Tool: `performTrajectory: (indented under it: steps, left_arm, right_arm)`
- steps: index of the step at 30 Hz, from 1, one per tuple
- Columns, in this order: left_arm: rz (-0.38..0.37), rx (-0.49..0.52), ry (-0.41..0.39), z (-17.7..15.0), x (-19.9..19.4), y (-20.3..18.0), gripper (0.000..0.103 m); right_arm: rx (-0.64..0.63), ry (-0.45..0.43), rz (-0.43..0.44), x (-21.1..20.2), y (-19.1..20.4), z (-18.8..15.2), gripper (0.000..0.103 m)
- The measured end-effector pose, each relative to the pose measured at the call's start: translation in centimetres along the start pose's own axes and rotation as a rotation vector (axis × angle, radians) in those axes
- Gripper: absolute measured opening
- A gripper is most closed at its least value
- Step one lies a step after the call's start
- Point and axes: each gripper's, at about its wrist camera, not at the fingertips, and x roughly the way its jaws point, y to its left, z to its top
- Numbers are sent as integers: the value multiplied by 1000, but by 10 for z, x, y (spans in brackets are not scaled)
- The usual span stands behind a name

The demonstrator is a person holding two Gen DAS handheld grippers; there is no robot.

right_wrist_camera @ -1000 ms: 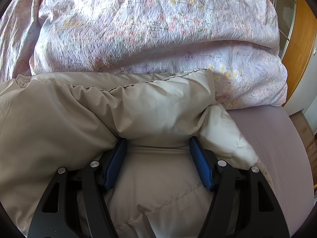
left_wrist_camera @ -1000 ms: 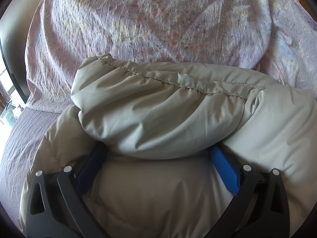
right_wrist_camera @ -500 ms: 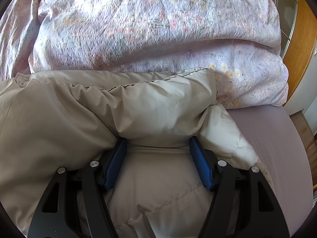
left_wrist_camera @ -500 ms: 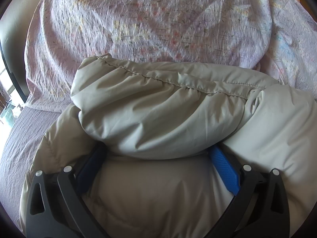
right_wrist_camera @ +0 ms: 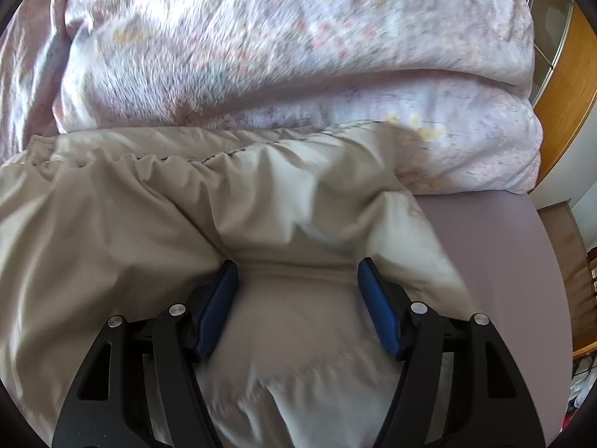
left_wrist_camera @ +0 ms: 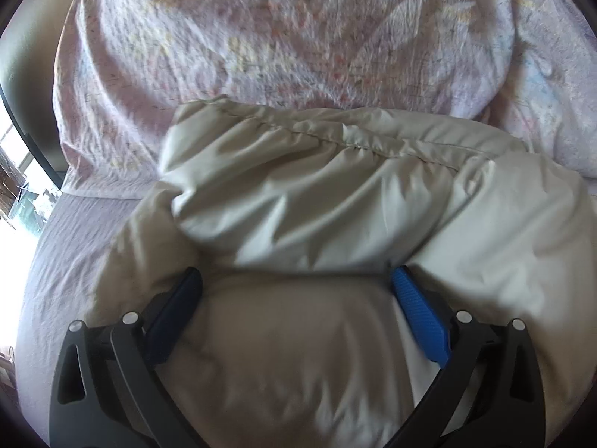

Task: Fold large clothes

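Note:
A beige puffy jacket (left_wrist_camera: pixel 317 194) lies folded on the bed, its top layer doubled over with a stitched hem along the far edge. It also fills the right wrist view (right_wrist_camera: pixel 156 224). My left gripper (left_wrist_camera: pixel 298 280) is open, its blue pads wide apart, resting on the jacket just below the folded roll. My right gripper (right_wrist_camera: pixel 298 272) is open too, pads apart on the jacket's right part, below its folded edge. Neither grips cloth.
A floral pink duvet (left_wrist_camera: pixel 280 37) is heaped behind the jacket, also in the right wrist view (right_wrist_camera: pixel 280 37). A mauve bedsheet (right_wrist_camera: pixel 503 280) shows to the right and at the left (left_wrist_camera: pixel 67 261). A wooden wardrobe (right_wrist_camera: pixel 567 93) stands at far right.
Both grippers have drawn back slightly from the folded jacket; the view is blurred by motion. More of the pads and bedsheet now shows. The jacket stays folded.

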Motion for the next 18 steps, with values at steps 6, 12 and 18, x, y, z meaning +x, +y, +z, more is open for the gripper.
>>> performTrajectory:
  steps: [6,12,18]
  left_arm:
    - [5,-6,-33,0,-45,38,101]
    - [18,-67,23,-15,-51,84,101]
    - [-16,-62,99,-39,-39,93,101]
  right_arm:
    - [100,3,51,-36,-57,-1,74]
    - [220,101,60,-36,-102,-25,78]
    - [412,202,204,-18,-137,-46,81]
